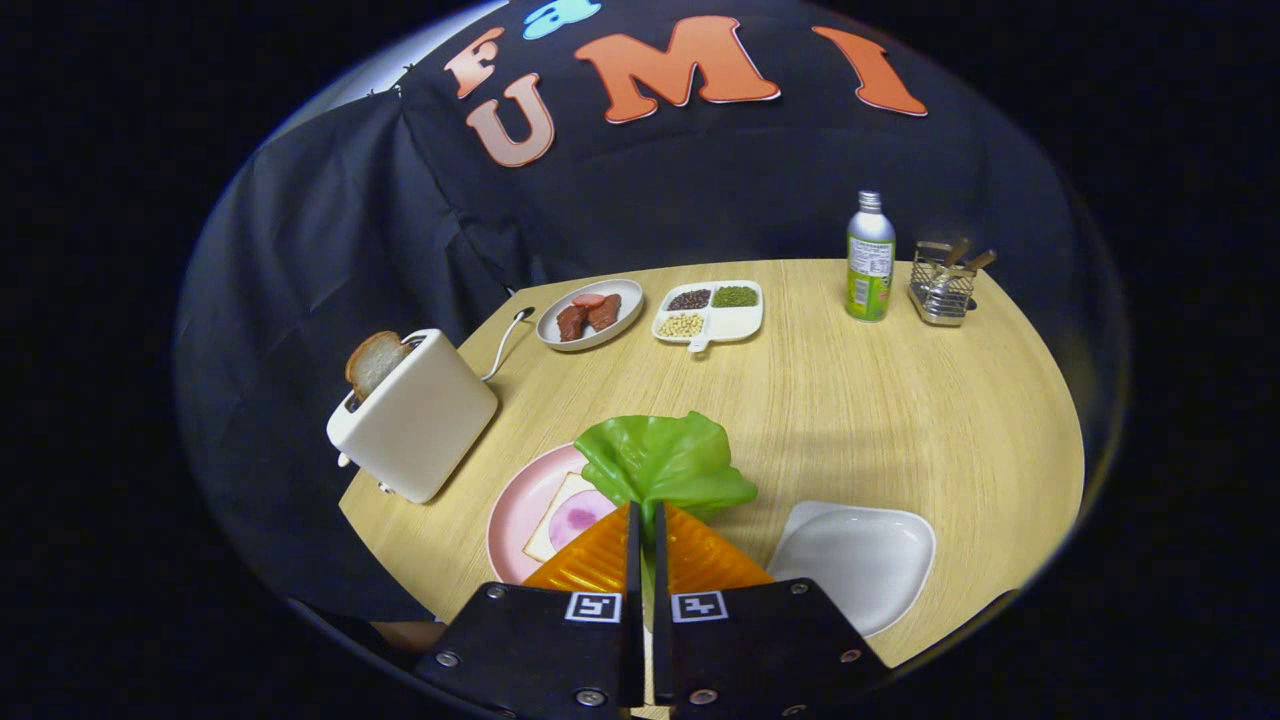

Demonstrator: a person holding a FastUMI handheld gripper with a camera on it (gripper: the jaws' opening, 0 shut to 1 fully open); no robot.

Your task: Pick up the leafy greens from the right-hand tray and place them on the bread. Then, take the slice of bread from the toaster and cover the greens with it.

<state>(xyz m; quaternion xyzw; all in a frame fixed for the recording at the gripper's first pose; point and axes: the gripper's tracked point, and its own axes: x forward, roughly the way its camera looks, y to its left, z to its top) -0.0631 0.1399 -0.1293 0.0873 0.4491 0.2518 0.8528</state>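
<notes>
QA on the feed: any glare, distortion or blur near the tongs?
Gripper view: fisheye bends the table edge into a curve; glare streaks on the orange tongs, shut on the lettuce leaf; soft sheen on the white tray; toaster and leaf look sharp.

black cloth wall (300,250) behind light wooden table (900,400).

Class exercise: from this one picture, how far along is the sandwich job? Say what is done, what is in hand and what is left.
Done: the green lettuce leaf is off the white tray. In hand: the gripper is shut on its stem, with the leaf over the topped bread slice on the pink plate, not yet released. Left: set it down, then bring the toast slice from the white toaster as cover.
</notes>
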